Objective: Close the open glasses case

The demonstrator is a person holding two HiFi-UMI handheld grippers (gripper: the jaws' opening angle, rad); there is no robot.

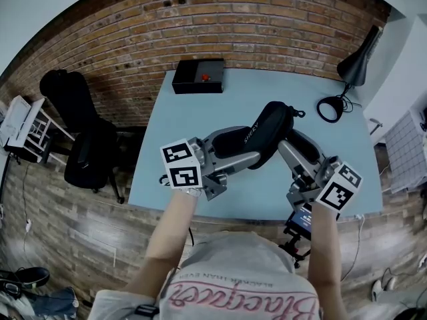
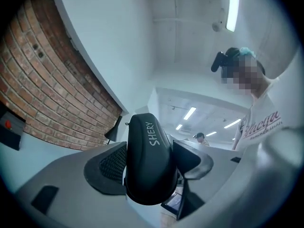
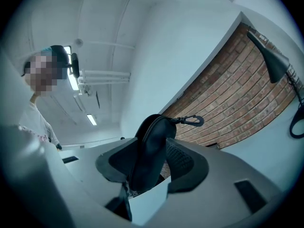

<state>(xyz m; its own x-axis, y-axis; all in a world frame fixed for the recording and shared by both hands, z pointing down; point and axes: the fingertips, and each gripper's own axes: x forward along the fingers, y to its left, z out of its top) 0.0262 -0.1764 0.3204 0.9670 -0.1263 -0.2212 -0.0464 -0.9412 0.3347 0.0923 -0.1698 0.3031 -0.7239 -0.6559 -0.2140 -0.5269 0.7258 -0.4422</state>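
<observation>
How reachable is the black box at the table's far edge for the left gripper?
Probably not reachable: the left gripper is shut on the glasses case, which the right gripper also grips, and the black box lies far across the table.

One black hard-shell glasses case (image 1: 263, 133); two grey grippers, left gripper (image 1: 232, 153) and right gripper (image 1: 293, 151); one flat black box (image 1: 199, 76); one black desk lamp (image 1: 354, 64); one black chair (image 1: 83, 135).

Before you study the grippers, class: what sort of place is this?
Probably an office or workshop-style room: a pale blue table stands against a brick wall, with a black office chair beside it and a black desk lamp at its far corner.
</observation>
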